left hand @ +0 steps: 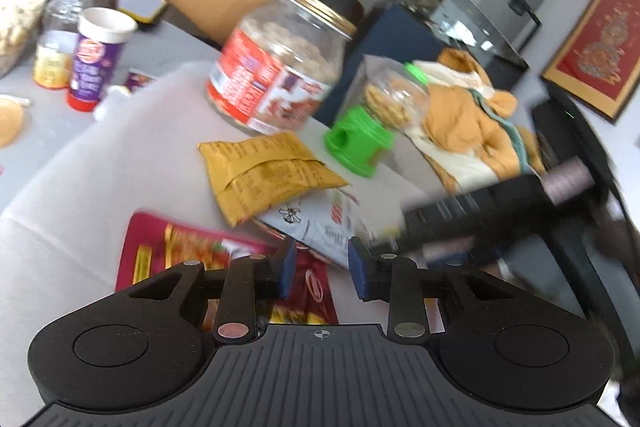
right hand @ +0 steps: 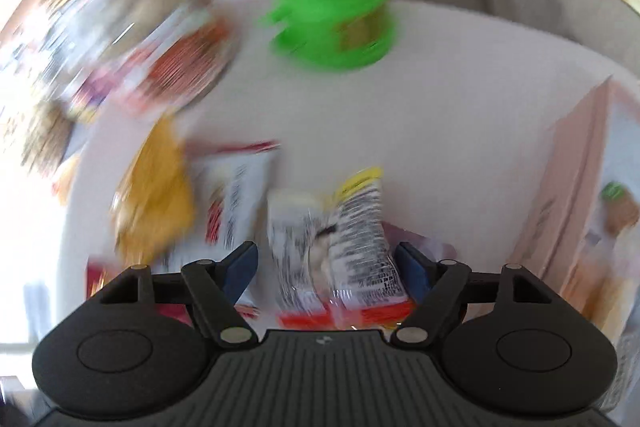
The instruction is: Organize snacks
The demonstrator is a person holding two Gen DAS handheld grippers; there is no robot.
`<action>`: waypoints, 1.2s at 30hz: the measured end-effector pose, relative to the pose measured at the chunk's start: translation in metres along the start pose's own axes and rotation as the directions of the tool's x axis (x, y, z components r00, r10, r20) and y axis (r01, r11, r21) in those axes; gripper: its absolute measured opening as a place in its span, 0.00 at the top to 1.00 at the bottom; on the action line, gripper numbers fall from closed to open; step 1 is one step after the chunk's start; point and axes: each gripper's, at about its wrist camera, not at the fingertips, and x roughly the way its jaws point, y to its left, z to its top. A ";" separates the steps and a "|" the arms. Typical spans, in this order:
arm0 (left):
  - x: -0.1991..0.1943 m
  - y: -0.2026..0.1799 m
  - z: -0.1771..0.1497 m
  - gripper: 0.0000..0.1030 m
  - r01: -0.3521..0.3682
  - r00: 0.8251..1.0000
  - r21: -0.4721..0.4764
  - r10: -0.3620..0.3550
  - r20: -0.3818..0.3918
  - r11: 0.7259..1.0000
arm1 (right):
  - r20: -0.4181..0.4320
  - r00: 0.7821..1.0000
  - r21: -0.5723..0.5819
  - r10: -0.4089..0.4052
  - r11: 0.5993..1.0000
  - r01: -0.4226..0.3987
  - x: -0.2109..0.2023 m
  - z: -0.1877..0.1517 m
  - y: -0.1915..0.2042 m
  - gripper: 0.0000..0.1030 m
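My left gripper [left hand: 322, 267] is open and empty above a red snack packet [left hand: 176, 251] on the white table. Beyond lie a yellow packet [left hand: 268, 175] and a white packet [left hand: 316, 223]. The right gripper's black body [left hand: 480, 215] reaches in from the right. In the blurred right wrist view my right gripper [right hand: 328, 267] is open with a white and yellow printed packet [right hand: 340, 239] between its fingers; I cannot tell whether they touch it. A yellow packet [right hand: 156, 199] and a white packet [right hand: 232, 203] lie to its left.
A large glass jar with a red label [left hand: 280, 63] and a green-based cookie dispenser [left hand: 360, 135] stand behind the packets; both show blurred in the right wrist view [right hand: 152, 39], [right hand: 340, 23]. A purple cup [left hand: 96, 59] and more jars stand far left. A pink box [right hand: 576, 211] is at right.
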 end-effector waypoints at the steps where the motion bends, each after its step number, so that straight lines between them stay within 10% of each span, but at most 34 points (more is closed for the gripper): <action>1: 0.000 0.002 0.001 0.69 -0.009 1.000 -0.004 0.009 0.000 1.000 | 0.003 1.000 -0.026 0.011 1.000 -0.011 -0.002 -0.009 0.004 0.25; 4: -0.007 -0.001 -0.002 0.69 -0.041 0.999 0.017 0.041 -0.008 0.999 | 0.012 0.999 -0.070 0.052 0.996 -0.051 -0.010 -0.033 0.011 0.26; 8: -0.022 -0.010 -0.011 0.69 -0.062 0.998 0.044 0.062 0.008 0.997 | 0.057 0.996 -0.122 0.065 0.991 -0.057 -0.018 -0.061 0.008 0.53; 16: -0.015 -0.054 -0.018 0.68 -0.094 0.995 0.223 0.102 -0.024 0.970 | 0.164 0.978 -0.199 0.128 0.976 -0.094 -0.041 -0.129 -0.010 0.53; 30: 0.047 -0.142 -0.042 0.66 -0.232 0.957 0.609 0.292 0.001 0.759 | 0.416 0.909 -0.191 0.037 0.981 0.047 -0.065 -0.225 -0.079 0.41; 33: 0.049 -0.140 -0.040 0.64 -0.227 0.955 0.604 0.296 -0.015 0.764 | 0.467 0.883 -0.184 0.043 0.982 0.049 -0.063 -0.235 -0.083 0.38; 36: 0.045 -0.120 -0.021 0.64 -0.212 0.964 0.471 0.261 -0.041 0.856 | 0.516 0.856 -0.144 -0.012 0.984 0.100 -0.057 -0.246 -0.086 0.16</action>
